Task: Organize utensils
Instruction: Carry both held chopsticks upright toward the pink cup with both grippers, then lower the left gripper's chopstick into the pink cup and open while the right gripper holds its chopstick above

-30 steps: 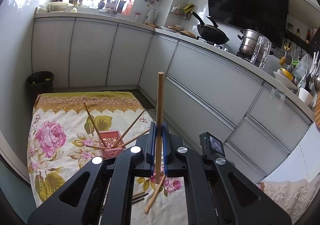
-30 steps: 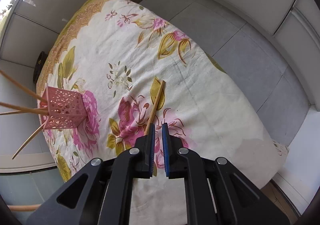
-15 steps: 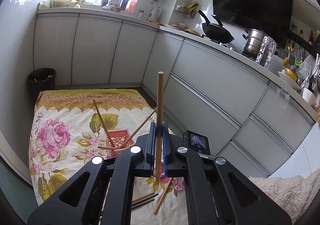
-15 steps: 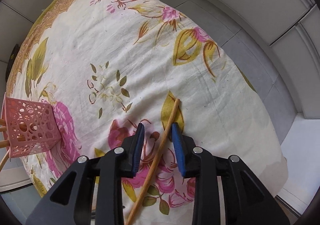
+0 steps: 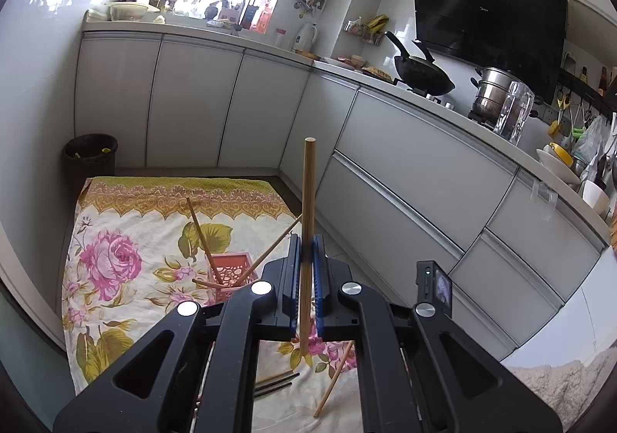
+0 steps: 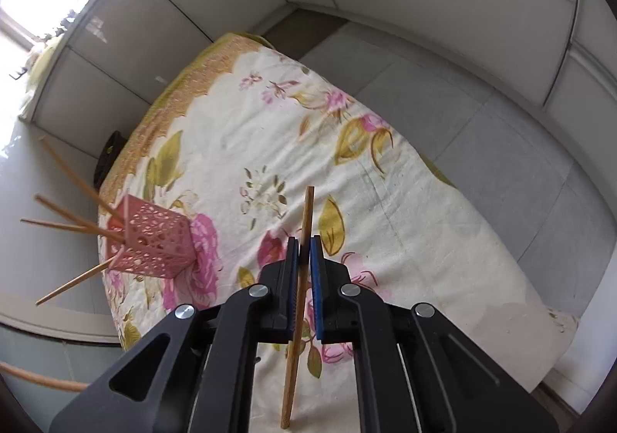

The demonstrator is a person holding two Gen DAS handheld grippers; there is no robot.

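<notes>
Both grippers have a chopstick each

Left gripper point(image 5: 307, 259) fingers pinch an upright chopstick point(image 5: 308, 201) above the floral cloth point(image 5: 115, 232), pink holder point(image 5: 231, 273) just ahead. Right gripper point(image 6: 304, 259) fingers clamp another chopstick point(image 6: 306, 217), holder off left.

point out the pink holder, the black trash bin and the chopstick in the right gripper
pink holder point(image 6: 154, 244), right wrist view, perforated side wall
black trash bin point(image 5: 90, 155), left wrist view, front wall
chopstick point(image 6: 307, 217), right wrist view, shaft above the jaws

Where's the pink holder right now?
The pink holder stands on the floral cloth, left of the right gripper in the right wrist view, with several chopsticks sticking out. In the left wrist view it sits just beyond the left gripper.
</notes>
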